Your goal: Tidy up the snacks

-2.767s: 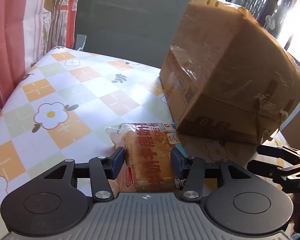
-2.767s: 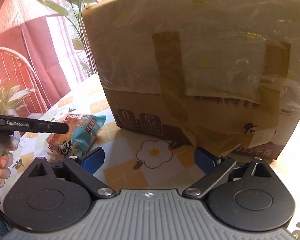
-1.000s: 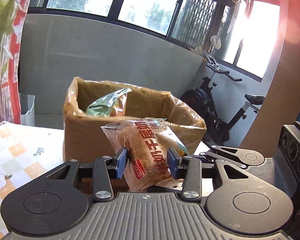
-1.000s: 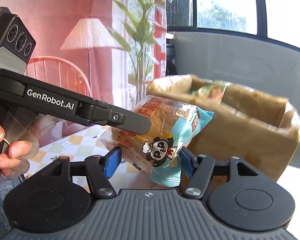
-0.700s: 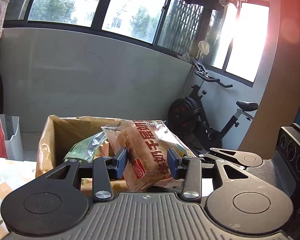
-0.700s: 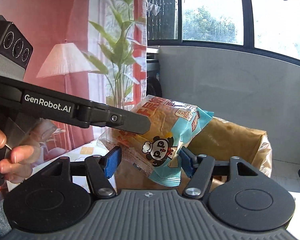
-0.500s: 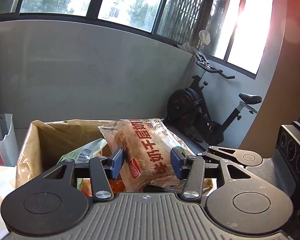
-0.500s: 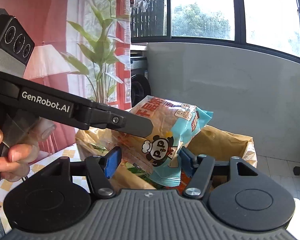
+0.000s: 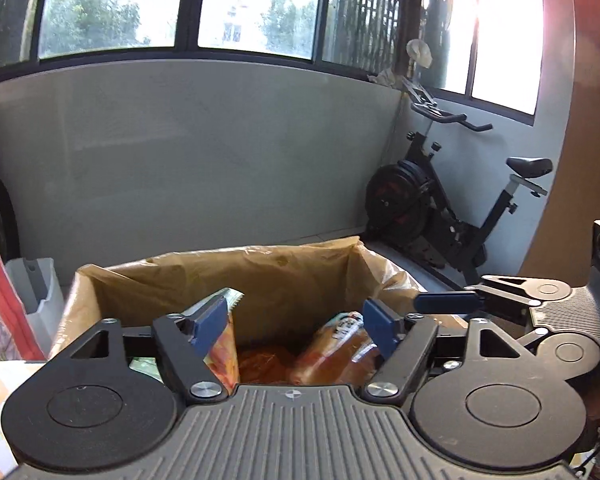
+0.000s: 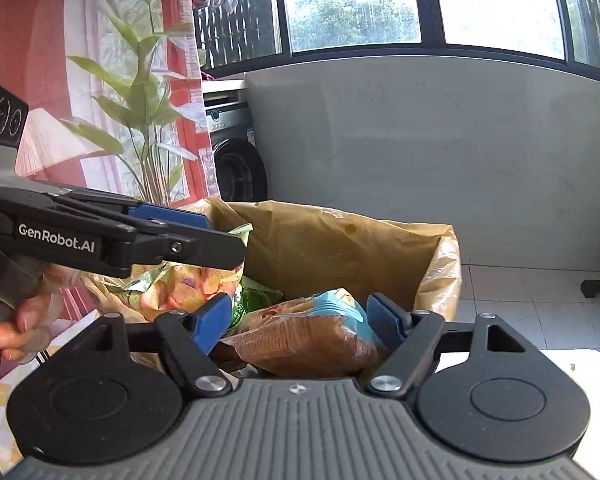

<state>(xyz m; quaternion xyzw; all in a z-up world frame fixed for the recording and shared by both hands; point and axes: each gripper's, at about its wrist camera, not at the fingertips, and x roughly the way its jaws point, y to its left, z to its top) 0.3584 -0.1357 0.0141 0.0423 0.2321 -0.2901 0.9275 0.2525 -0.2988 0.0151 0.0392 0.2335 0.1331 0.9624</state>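
Released since a second ago, the clear-wrapped bread pack (image 9: 332, 354) lies in the box (image 9: 260, 268) at lower centre; left tool (image 9: 296, 322) and right tool (image 10: 298, 316) are opening, pads clear.

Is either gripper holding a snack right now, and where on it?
Neither. The left gripper and right gripper are opening, and the bread packet lies loose in the cardboard box.

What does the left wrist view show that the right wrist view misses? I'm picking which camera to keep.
Only the left wrist view shows the exercise bike and a grey bin. Only the right wrist view shows the plant, the washing machine and the person's hand. Both show the cardboard box, the bread packet lying in it, and the left gripper and right gripper, jaws opening with nothing gripped.
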